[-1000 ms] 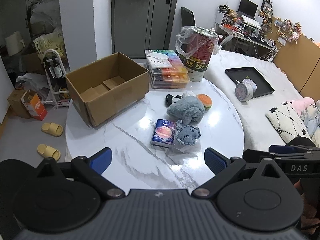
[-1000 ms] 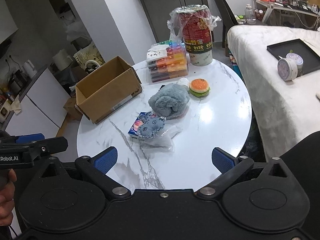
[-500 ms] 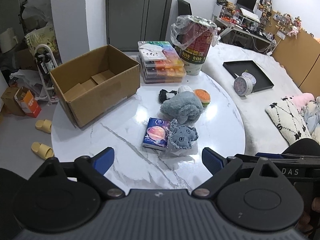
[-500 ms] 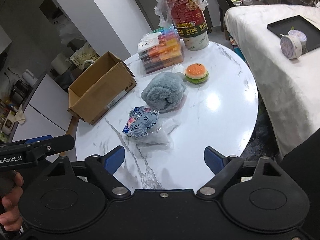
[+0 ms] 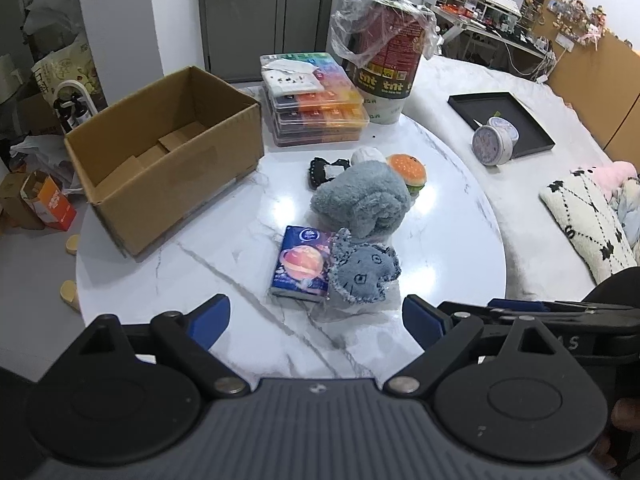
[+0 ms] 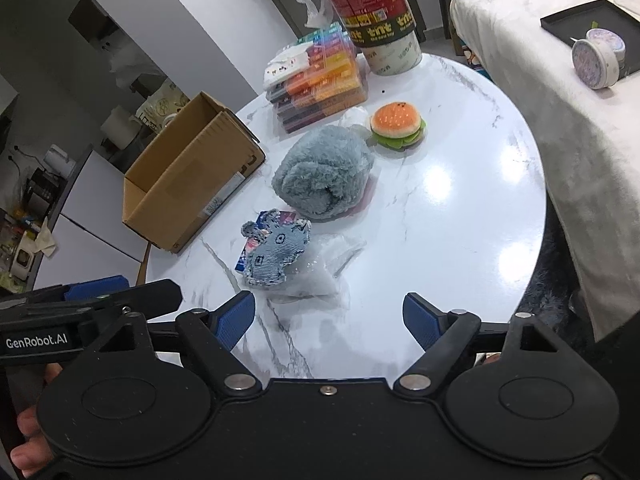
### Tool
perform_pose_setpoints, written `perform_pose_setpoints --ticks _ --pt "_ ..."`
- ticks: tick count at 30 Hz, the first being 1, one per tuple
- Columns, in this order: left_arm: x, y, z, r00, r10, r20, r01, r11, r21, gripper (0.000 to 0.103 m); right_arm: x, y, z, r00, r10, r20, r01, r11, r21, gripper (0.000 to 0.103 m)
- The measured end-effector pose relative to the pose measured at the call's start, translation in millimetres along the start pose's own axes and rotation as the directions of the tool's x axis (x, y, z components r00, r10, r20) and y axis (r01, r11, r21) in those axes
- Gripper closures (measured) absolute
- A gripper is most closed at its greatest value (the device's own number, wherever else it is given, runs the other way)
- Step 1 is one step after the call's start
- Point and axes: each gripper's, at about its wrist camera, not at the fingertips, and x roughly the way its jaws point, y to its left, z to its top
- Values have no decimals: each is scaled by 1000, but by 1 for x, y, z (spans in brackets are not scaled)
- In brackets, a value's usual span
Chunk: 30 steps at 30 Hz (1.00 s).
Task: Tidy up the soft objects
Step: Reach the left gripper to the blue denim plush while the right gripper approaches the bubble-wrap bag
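Left wrist view: small blue denim plush toy (image 5: 362, 274) lay ahead of left gripper (image 5: 316, 318), jaws spread, empty.
Right gripper (image 6: 329, 318): just closing, empty; toy ahead-left.

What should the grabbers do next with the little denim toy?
Probably lower the right gripper onto the denim toy and close on it. Both grippers are open and empty, the right's jaws have just been closing, the toy lies nearest, atop crinkly plastic wrap, and the cardboard box stands open.
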Motion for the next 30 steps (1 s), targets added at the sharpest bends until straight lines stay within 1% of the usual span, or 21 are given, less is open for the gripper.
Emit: perform_pose_setpoints --ticks 3,7,9,11,16,18,20,23,26,30 --pt "9 -4 4 1000 0 -8 1 1000 8 13 7 -7 1 1000 5 0 -5 1000 23 28" --pt "24 -8 10 1000 -3 -19 3 1000 16 18 19 -21 2 1000 17 -15 -16 997 72 38" --pt "31 -11 12 1000 -8 -26 9 1000 24 19 24 -29 2 999 26 -19 -24 995 99 43" --pt "40 -14 14 999 -5 -35 6 999 35 19 28 -34 2 999 33 -22 -30 992 123 45" --pt "56 -19 18 998 -20 -53 22 999 40 20 36 -40 4 998 57 -19 -54 986 157 47" --pt "62 -21 19 998 -19 -58 22 999 43 22 39 -41 5 998 64 -22 -60 985 160 47" --pt "69 -22 21 997 -20 -69 23 999 40 27 41 -42 6 997 74 -24 -69 984 166 48" --pt "78 -18 21 996 -36 -87 37 999 6 30 43 -43 7 997 72 -24 -67 984 168 52" --pt "85 -13 21 996 -32 -88 31 999 -20 34 45 -42 6 997 66 -30 -61 984 165 52" --pt "94 -9 22 993 -61 -104 55 997 -57 37 46 -40 5 996 76 -37 -69 986 152 52"
